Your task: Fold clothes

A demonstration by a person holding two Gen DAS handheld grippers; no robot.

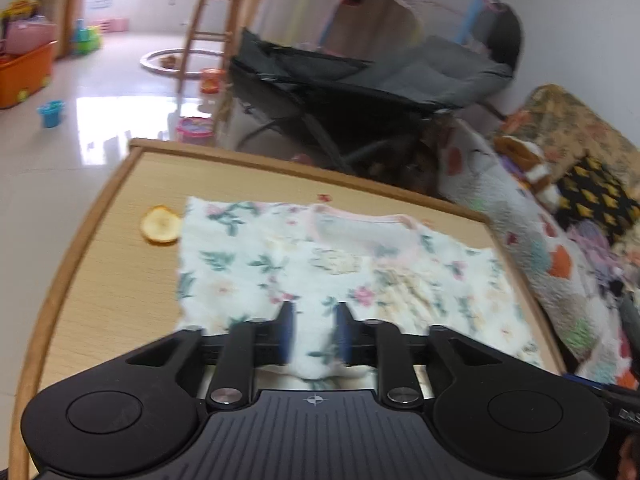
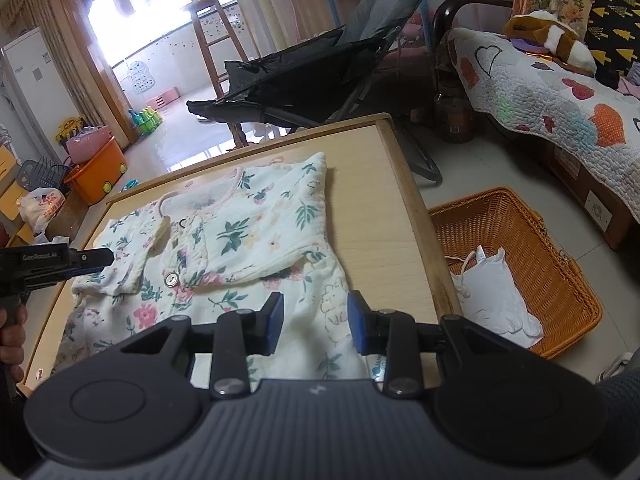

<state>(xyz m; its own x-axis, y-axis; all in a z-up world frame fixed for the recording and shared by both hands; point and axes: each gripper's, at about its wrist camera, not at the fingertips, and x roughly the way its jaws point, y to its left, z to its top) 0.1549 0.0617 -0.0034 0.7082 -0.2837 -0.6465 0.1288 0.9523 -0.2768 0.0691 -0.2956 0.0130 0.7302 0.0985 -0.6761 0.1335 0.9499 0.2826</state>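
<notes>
1. A floral garment with a pink neckline lies spread on the wooden surface, one sleeve folded across its front.
2. The left gripper sits low over the garment's near edge; its fingers stand partly apart with a bunch of the cloth between them, and the blurred left wrist view does not show whether the pads press on it.
3. From the right wrist view, that gripper reaches in at the garment's left side by the folded sleeve.
4. The right gripper hovers above the garment's lower part, its fingers partly apart and holding nothing.
5. A yellow fruit piece lies on the surface beside the garment.
6. A wicker basket stands on the floor to the right, with white cloth inside.
</notes>
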